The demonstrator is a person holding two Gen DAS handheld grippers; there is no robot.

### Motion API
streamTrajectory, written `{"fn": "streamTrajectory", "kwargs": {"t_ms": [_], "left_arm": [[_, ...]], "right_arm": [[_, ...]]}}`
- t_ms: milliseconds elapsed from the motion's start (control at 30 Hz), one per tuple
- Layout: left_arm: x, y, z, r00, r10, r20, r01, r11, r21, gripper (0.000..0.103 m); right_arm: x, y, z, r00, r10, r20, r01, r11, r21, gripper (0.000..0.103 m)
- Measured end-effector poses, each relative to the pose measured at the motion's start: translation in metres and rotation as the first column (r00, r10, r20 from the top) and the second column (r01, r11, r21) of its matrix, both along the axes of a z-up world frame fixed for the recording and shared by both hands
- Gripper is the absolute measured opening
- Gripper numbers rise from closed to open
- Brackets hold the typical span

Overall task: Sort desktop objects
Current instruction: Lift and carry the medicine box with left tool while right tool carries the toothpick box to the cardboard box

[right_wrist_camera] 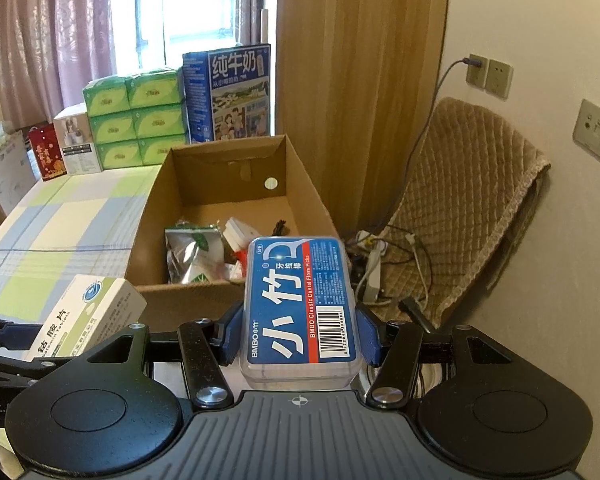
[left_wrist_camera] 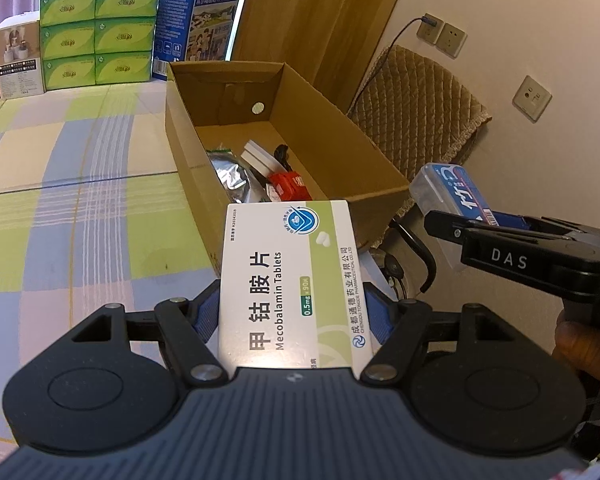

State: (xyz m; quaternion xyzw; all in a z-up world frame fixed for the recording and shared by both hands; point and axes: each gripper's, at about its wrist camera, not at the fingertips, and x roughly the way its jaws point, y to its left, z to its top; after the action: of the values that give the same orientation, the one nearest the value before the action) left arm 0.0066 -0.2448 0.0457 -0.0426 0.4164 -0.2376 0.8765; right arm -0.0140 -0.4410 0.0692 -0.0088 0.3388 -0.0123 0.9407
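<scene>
Mecobalamin tablet box sits clamped lengthwise in my left gripper, just short of the cardboard box's near wall; my right gripper is closed on the dental floss pick case beside it; I judge both are held flat and level so they can drop in among the foil pouch and the rest.

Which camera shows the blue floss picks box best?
The right wrist view: the floss picks box faces the camera, label readable, between the right gripper fingers. The left wrist view catches only its end, partly hidden.
</scene>
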Motion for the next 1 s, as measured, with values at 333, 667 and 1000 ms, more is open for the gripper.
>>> {"fn": "streamTrajectory", "kwargs": {"t_ms": [333, 667, 1000], "left_arm": [[0.021, -0.005, 0.010, 1.000, 0.016, 0.008, -0.016, 1.000, -0.008, 0.067], [0.049, -0.012, 0.016, 1.000, 0.016, -0.013, -0.017, 0.999, -0.037, 0.067], [0.073, -0.012, 0.023, 0.998, 0.032, -0.056, -0.034, 0.998, -0.050, 0.067]], "right_arm": [[0.025, -0.001, 0.006, 0.999, 0.049, -0.016, -0.049, 0.999, -0.014, 0.054], [0.046, -0.003, 0.011, 0.995, 0.092, -0.029, -0.093, 0.995, -0.031, 0.054], [0.069, -0.003, 0.017, 0.991, 0.126, -0.044, -0.128, 0.991, -0.044, 0.054]]}}
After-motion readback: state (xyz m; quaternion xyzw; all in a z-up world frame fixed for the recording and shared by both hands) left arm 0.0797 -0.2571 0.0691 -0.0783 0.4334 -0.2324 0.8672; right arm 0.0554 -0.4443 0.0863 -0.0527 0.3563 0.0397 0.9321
